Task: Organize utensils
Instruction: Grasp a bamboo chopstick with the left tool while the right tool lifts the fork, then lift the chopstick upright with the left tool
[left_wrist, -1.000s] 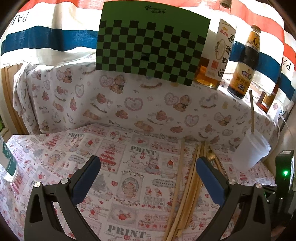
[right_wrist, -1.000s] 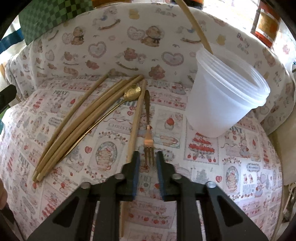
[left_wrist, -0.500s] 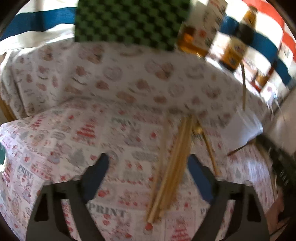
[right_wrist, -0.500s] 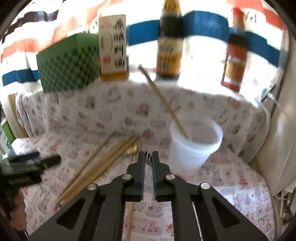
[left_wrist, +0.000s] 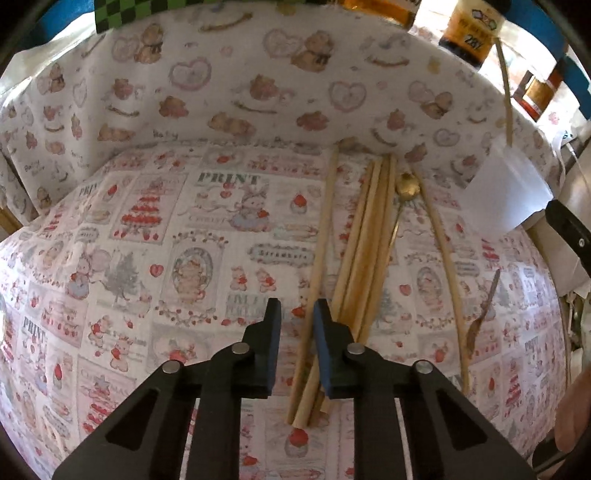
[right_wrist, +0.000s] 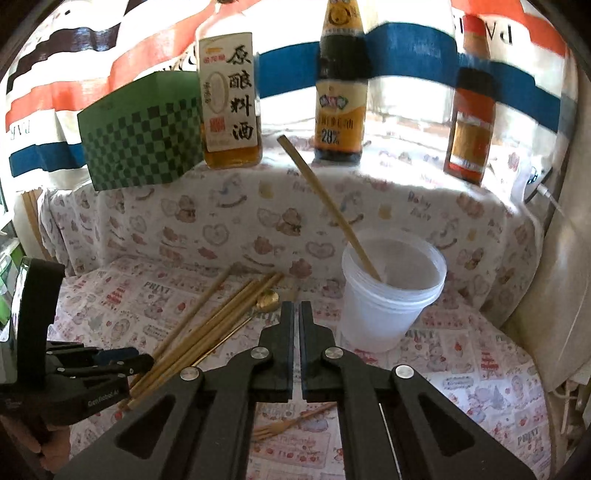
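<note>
Several bamboo chopsticks (left_wrist: 364, 254) lie in a bundle on the printed cloth, with a gold spoon (left_wrist: 406, 188) beside them. My left gripper (left_wrist: 297, 314) is low over the near end of one chopstick (left_wrist: 319, 254), its jaws narrowed around it with a small gap left. My right gripper (right_wrist: 296, 308) is shut and holds nothing, raised above the table. A gold fork (right_wrist: 291, 424) lies on the cloth below it. A translucent plastic cup (right_wrist: 391, 291) holds one chopstick (right_wrist: 328, 203).
Three sauce bottles (right_wrist: 341, 85) and a green checkered box (right_wrist: 140, 133) stand on the raised ledge behind. The cloth-covered step (left_wrist: 258, 88) rises at the back. A white wall panel (right_wrist: 554, 295) is at the right.
My left gripper has dropped toward the chopsticks and closed from wide open to a narrow gap. My right gripper has lifted away from the fork, which now lies on the cloth.
</note>
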